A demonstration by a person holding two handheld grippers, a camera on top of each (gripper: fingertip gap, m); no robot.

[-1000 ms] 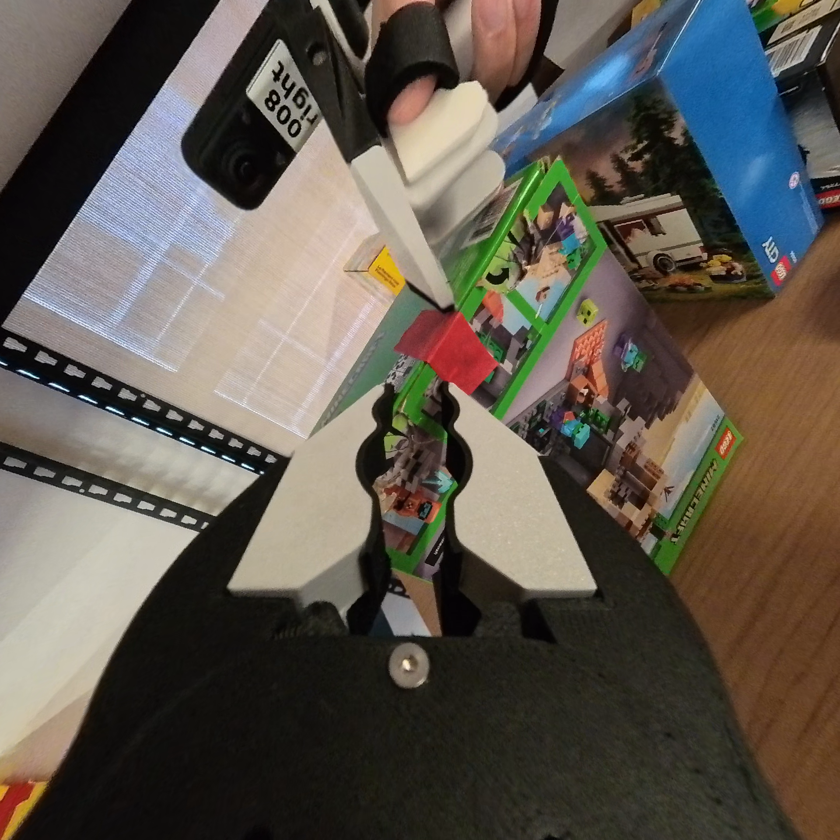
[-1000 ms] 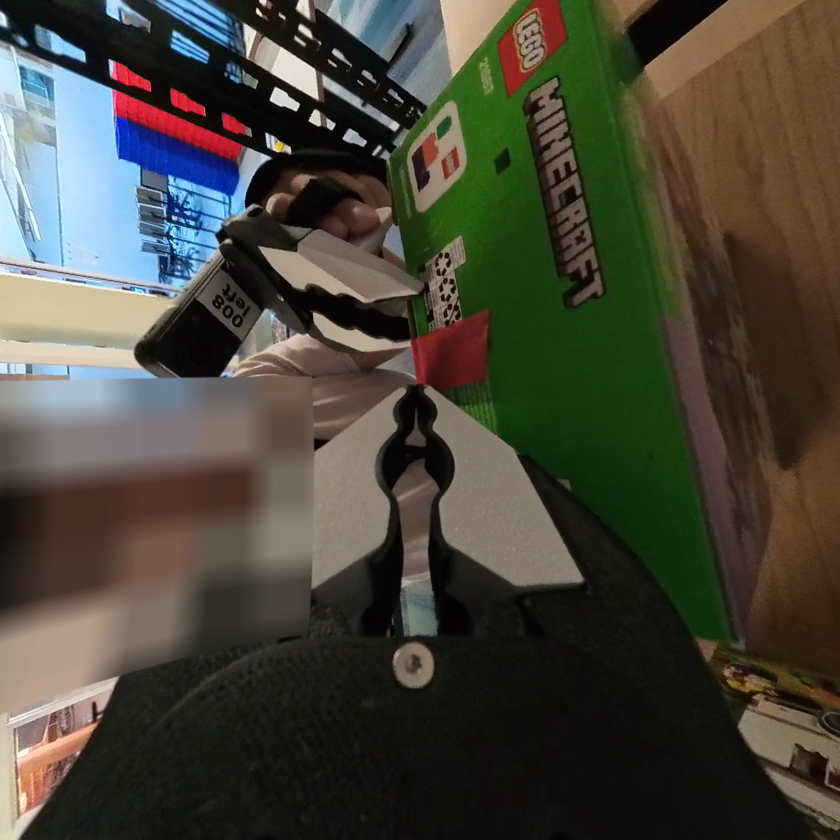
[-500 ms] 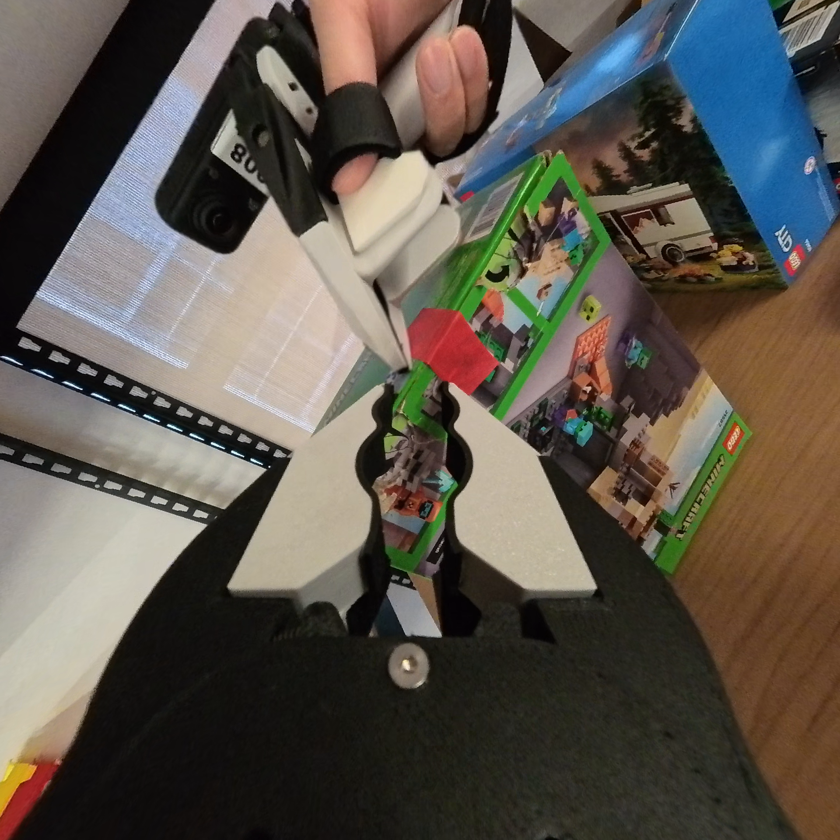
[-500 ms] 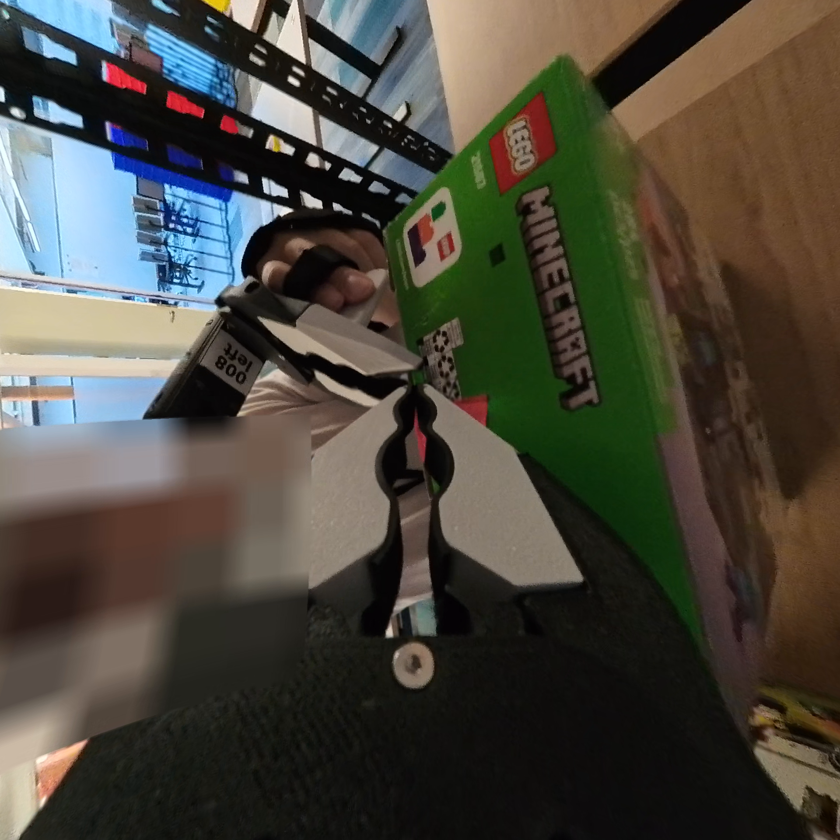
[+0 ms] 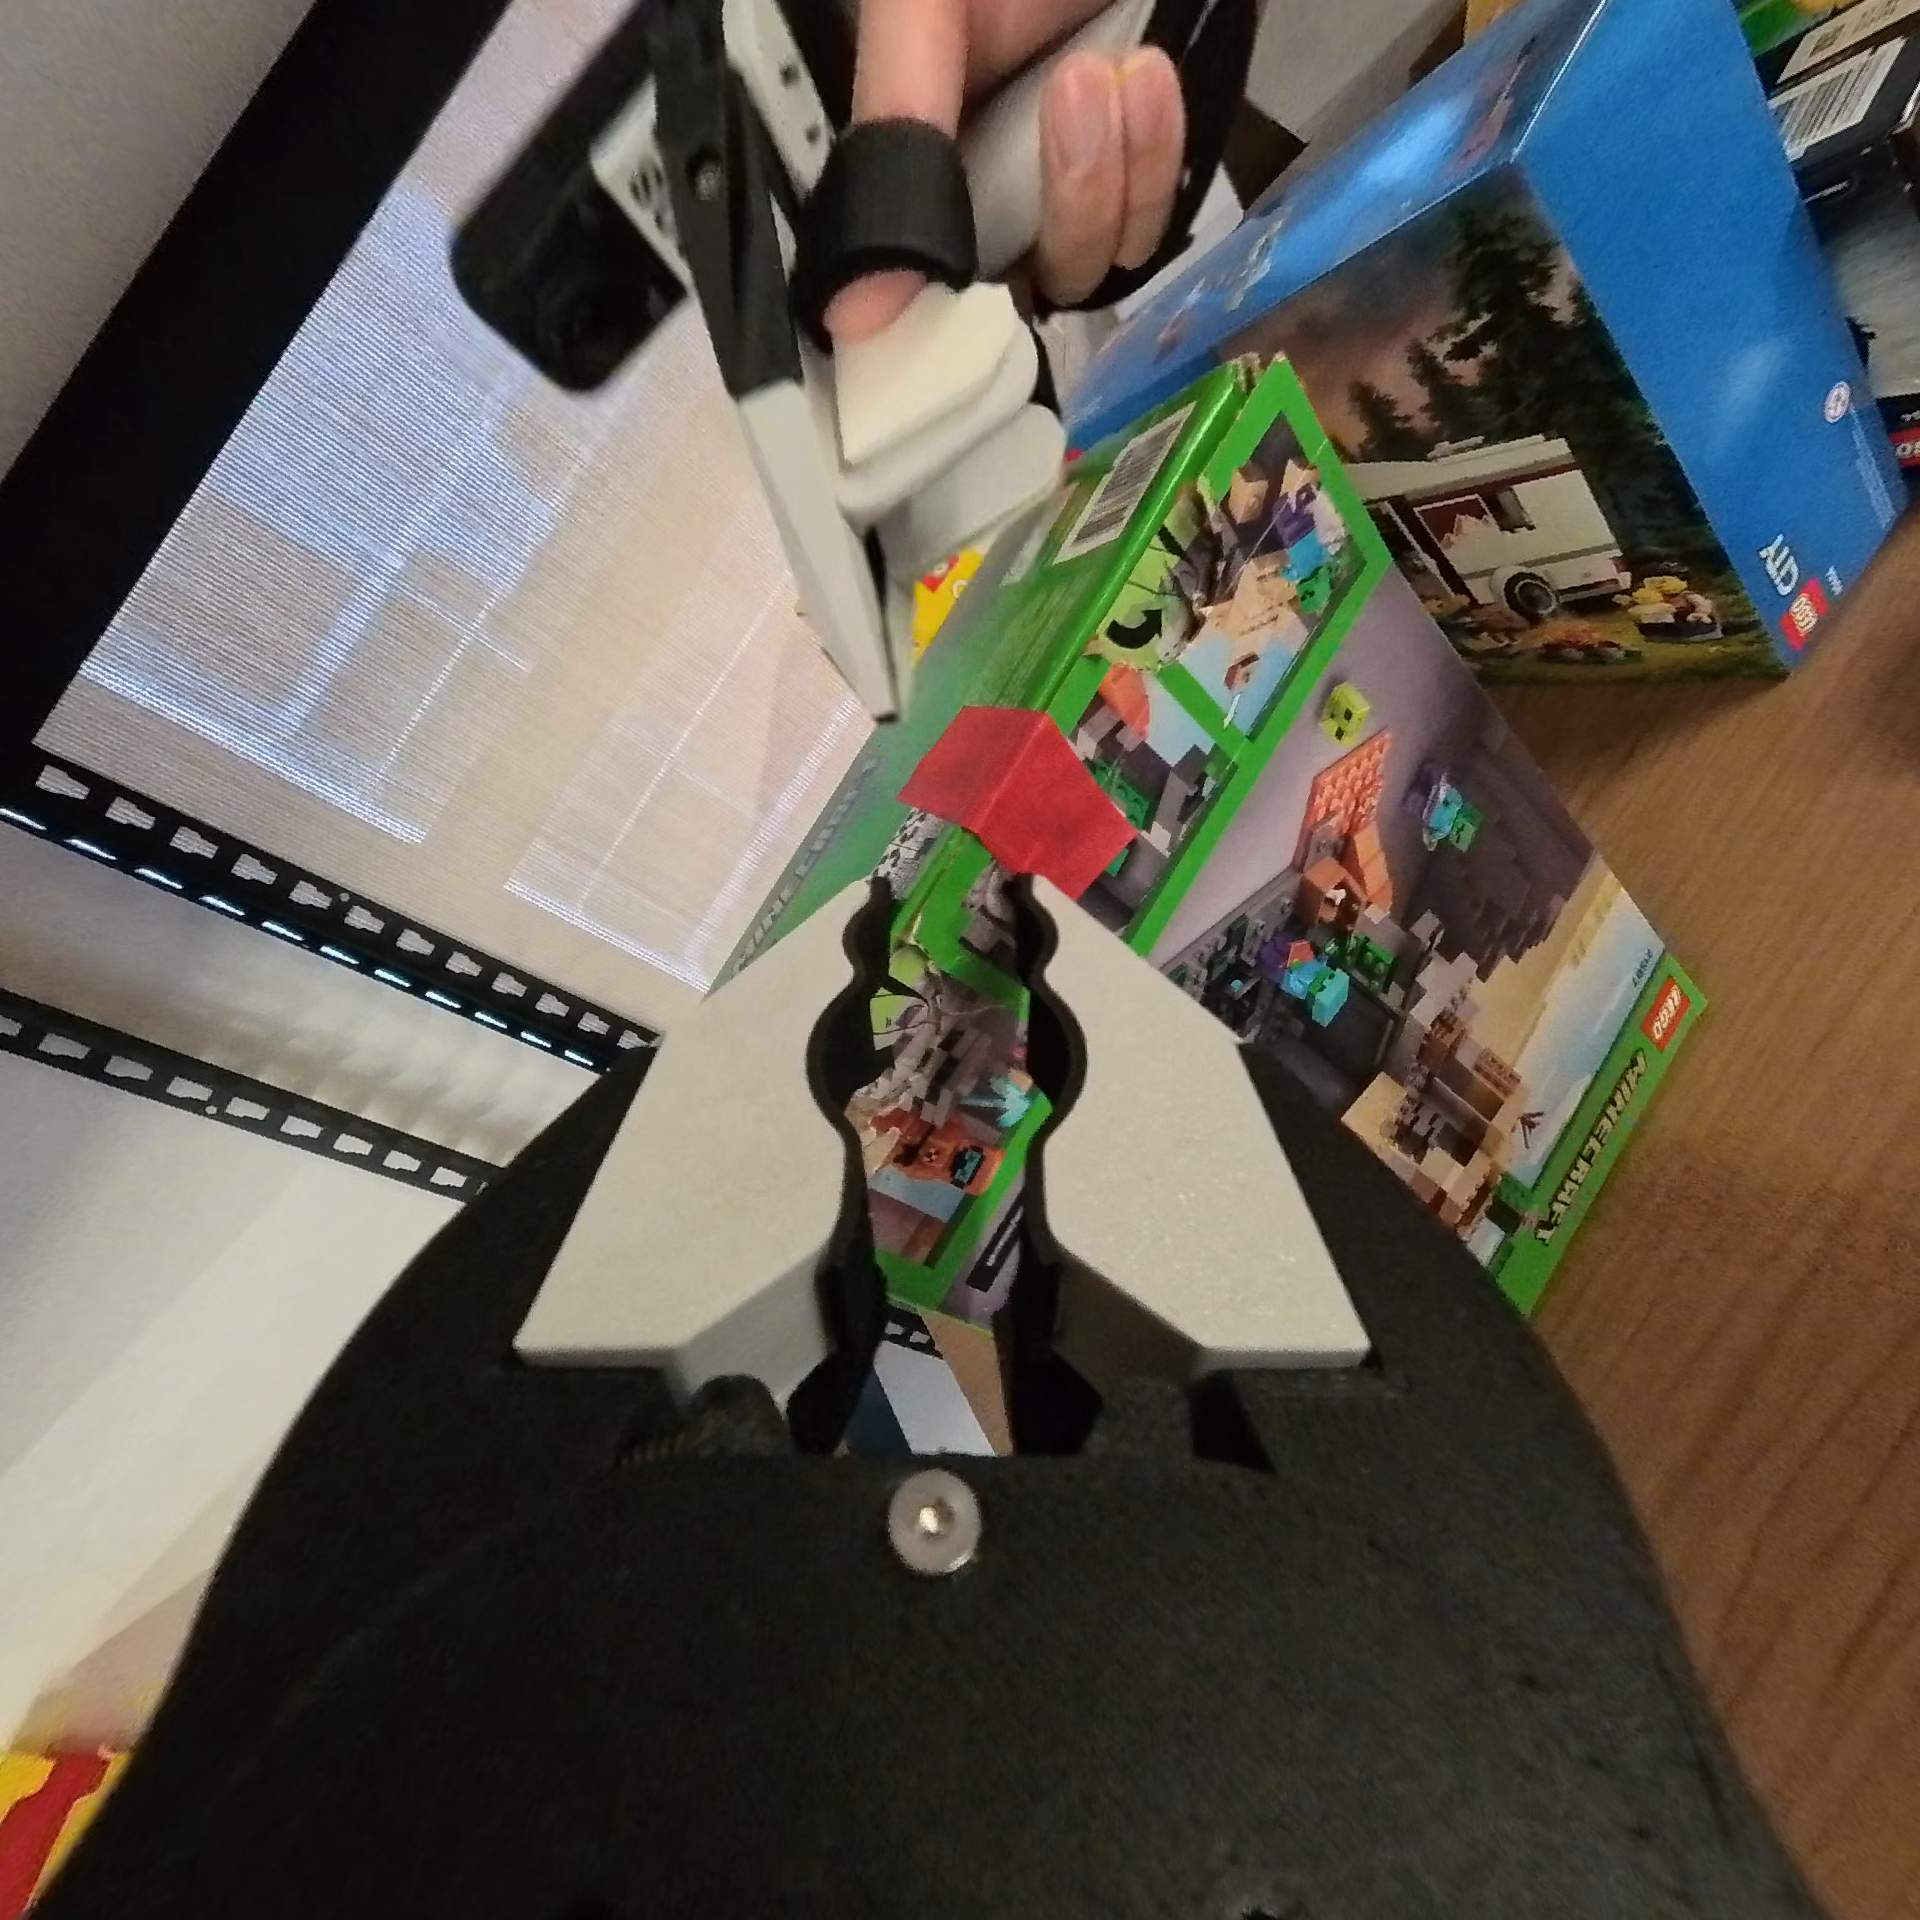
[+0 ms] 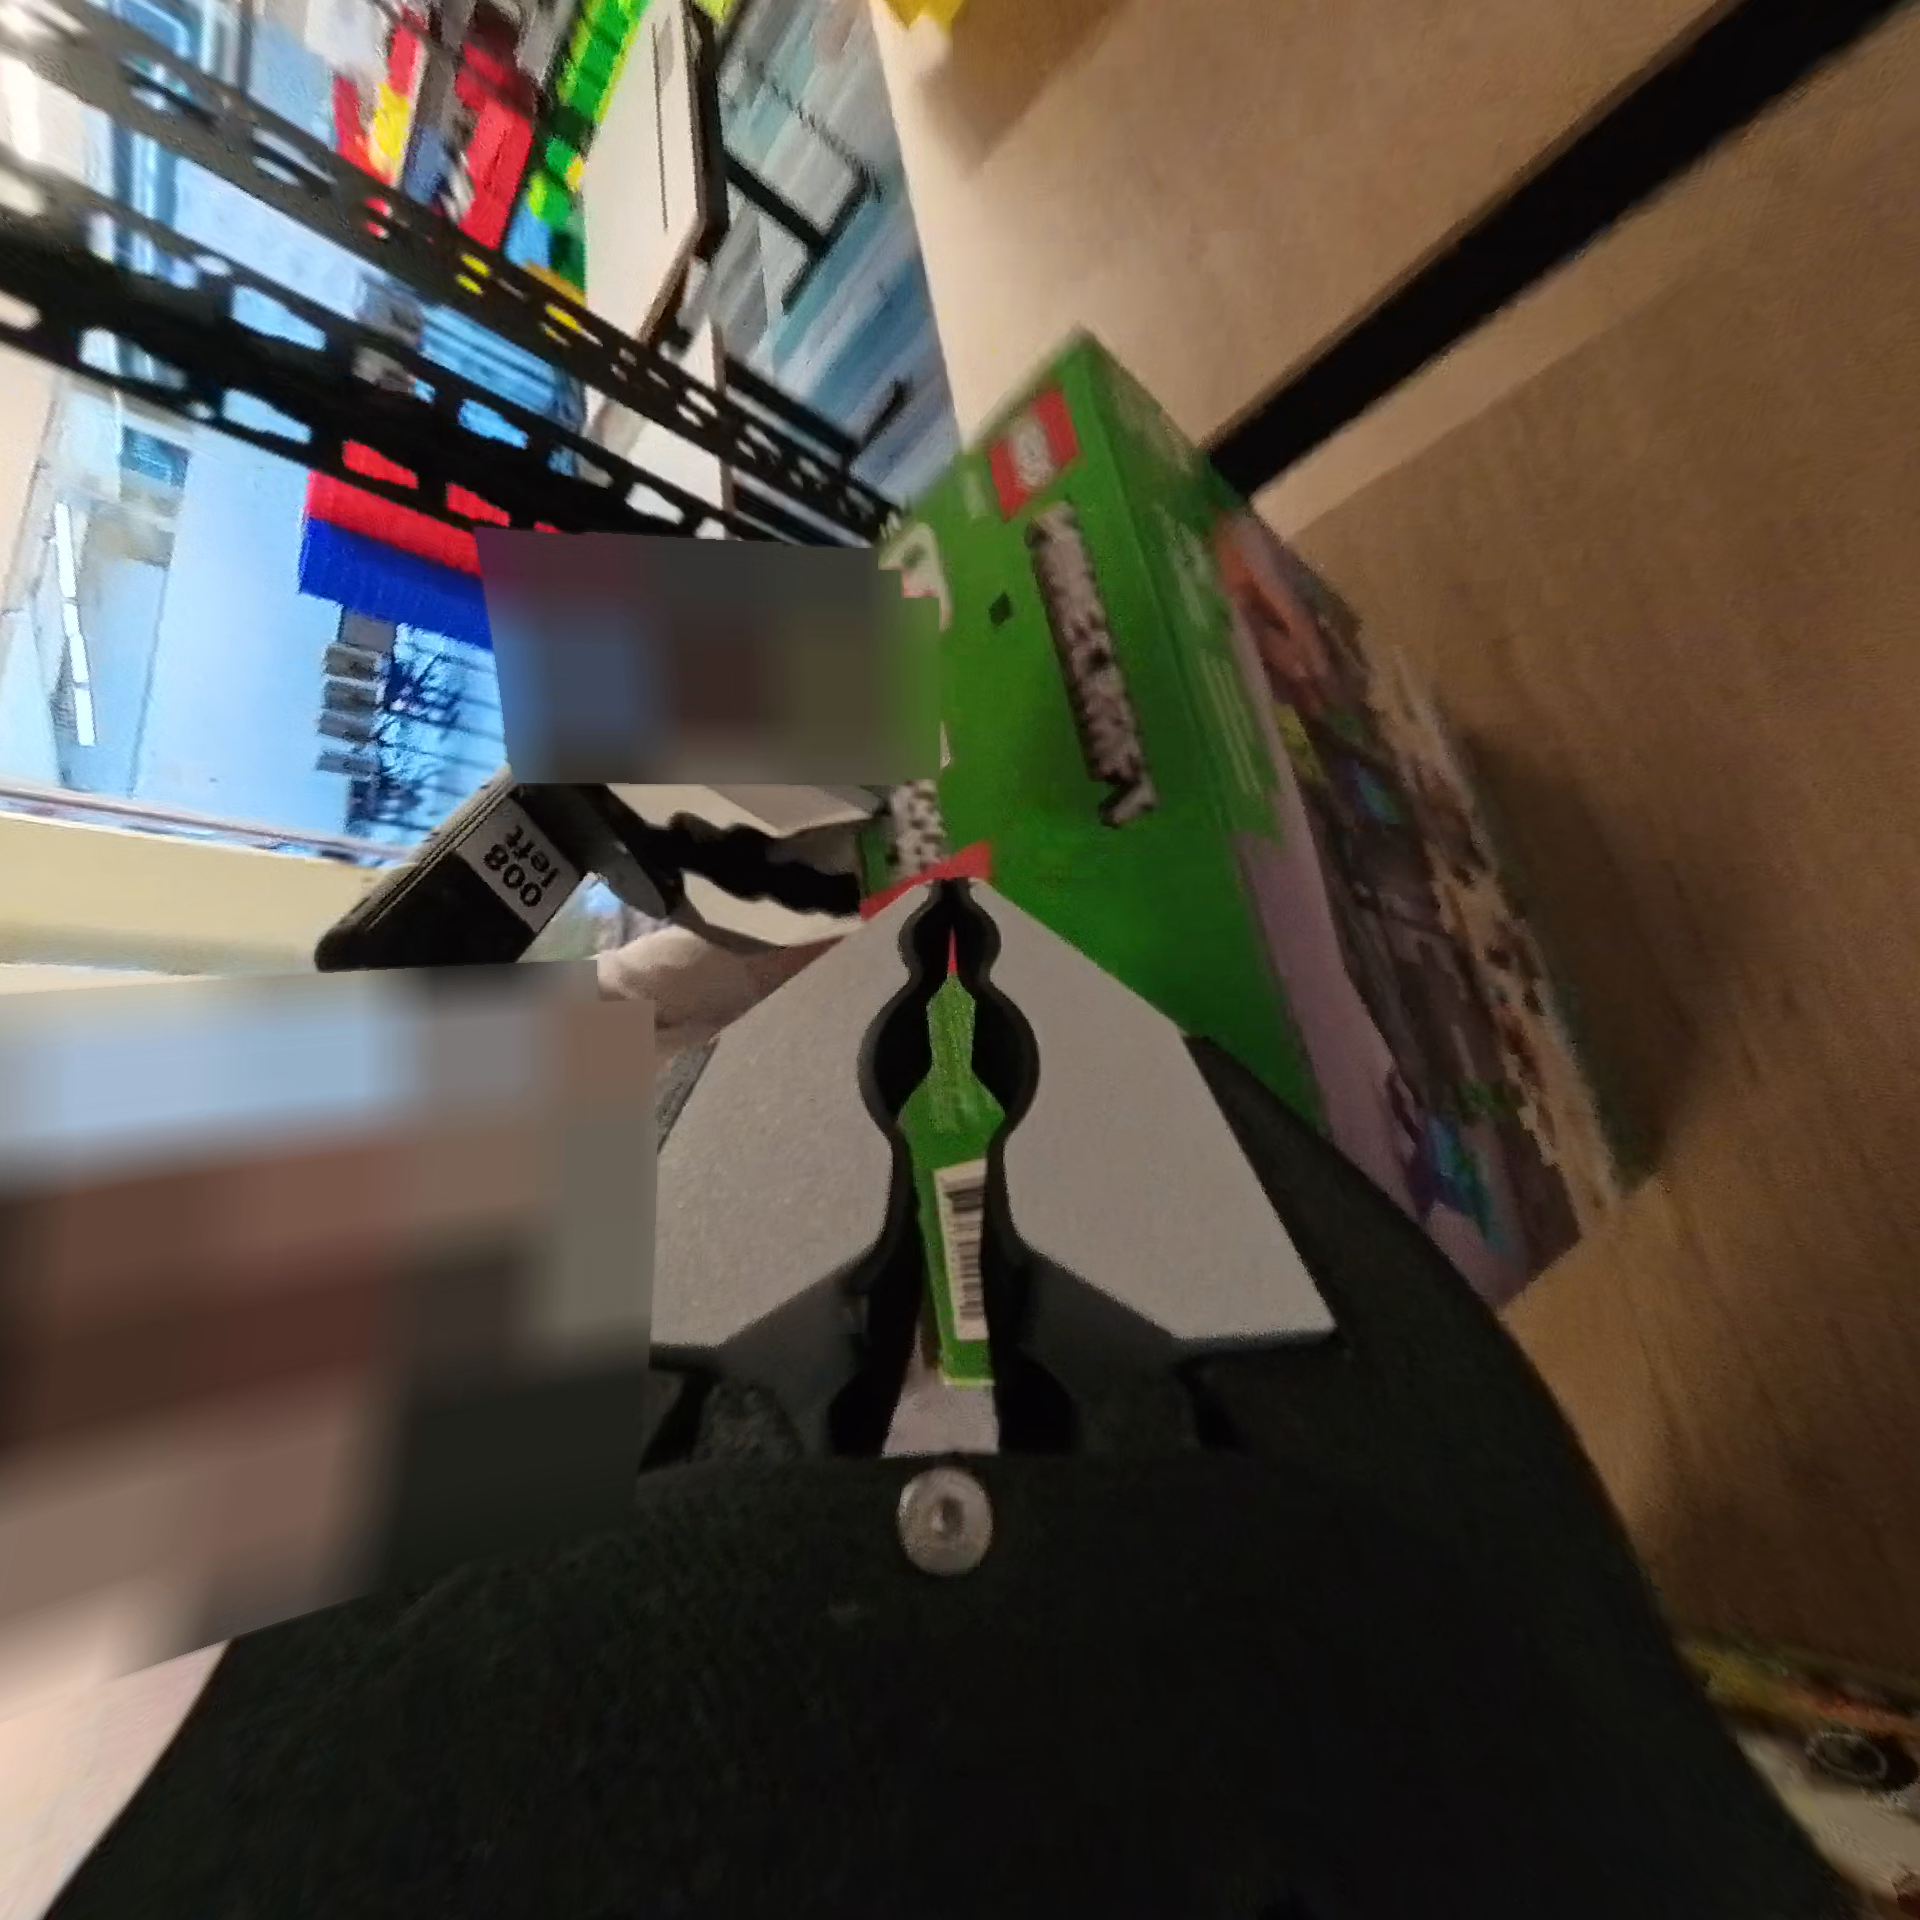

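A green toy box (image 5: 1403,935) stands tilted on its edge on the wooden table (image 5: 1766,1351). A strip of red tape (image 5: 1023,805) is folded over its upper edge. My left gripper (image 5: 956,894) is closed on that edge just below the tape. My right gripper (image 5: 888,707) comes down from above, held by a person's hand (image 5: 1039,156). Its tips rest at the tape's upper left corner. In the right wrist view my right gripper (image 6: 951,888) is shut, with the red tape (image 6: 977,862) right at its tips on the green box (image 6: 1174,831). The left gripper (image 6: 860,881) shows beside it.
A blue toy box (image 5: 1558,312) stands behind the green one, with dark boxes (image 5: 1849,104) at the far right. A blinded window (image 5: 416,520) and black perforated rails (image 5: 312,914) are to the left. Another box (image 6: 1818,1745) lies at the lower right. My hands' fingertips stand some 4 centimetres from each other.
My right gripper shifted left of the tape, then rose and now sits at its upper left corner; in its own view the tape came up to its tips. My left gripper held still.
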